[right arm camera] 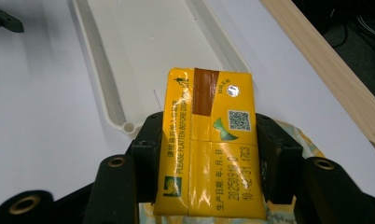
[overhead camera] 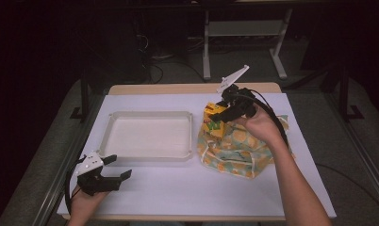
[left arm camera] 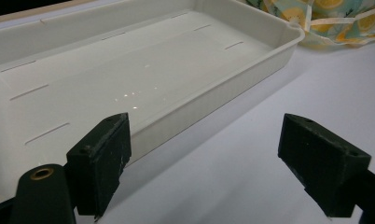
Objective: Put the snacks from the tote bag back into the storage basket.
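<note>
In the high view, the right gripper is gripping a yellow drink carton right of centre in the frame, above a lemon-patterned cloth bag. In the right gripper view the carton is sitting at centre frame, with both jaws pressing on its sides. At lower left of the high view, the left gripper is resting with jaws spread wide and holding nothing, just below the white tray, which is lying on the white table sheet.
</note>
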Demonstrator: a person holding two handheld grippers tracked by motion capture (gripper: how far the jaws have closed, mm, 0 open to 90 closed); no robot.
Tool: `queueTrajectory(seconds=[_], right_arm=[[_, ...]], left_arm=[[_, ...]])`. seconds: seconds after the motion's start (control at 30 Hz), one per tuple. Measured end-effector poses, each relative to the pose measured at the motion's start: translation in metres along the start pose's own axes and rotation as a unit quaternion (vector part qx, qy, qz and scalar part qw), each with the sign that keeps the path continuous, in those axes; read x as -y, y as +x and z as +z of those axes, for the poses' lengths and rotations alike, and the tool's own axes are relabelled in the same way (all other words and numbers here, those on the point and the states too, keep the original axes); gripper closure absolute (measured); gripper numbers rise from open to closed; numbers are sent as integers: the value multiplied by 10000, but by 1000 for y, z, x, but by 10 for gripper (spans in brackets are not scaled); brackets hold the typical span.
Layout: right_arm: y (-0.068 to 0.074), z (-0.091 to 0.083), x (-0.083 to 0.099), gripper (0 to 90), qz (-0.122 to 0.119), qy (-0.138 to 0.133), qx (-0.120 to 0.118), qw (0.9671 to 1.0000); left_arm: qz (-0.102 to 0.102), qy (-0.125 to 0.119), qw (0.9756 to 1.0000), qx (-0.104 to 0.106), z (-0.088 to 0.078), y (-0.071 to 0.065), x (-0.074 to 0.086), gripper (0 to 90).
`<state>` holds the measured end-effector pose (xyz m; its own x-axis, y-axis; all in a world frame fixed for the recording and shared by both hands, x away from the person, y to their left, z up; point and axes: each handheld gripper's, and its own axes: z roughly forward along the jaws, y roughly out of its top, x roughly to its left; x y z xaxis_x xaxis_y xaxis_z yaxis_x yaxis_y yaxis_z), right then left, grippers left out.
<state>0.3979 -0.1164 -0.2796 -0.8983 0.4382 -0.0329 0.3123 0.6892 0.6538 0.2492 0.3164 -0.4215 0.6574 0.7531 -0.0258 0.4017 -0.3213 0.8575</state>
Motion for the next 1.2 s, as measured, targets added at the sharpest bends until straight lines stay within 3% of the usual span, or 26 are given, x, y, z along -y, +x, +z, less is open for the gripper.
queueTrajectory(seconds=[1.2], right_arm=[[21, 38, -40, 496, -596, -142, -507, 9968]], left_arm=[[-2, -11, 10000, 15, 0, 0, 0, 166]])
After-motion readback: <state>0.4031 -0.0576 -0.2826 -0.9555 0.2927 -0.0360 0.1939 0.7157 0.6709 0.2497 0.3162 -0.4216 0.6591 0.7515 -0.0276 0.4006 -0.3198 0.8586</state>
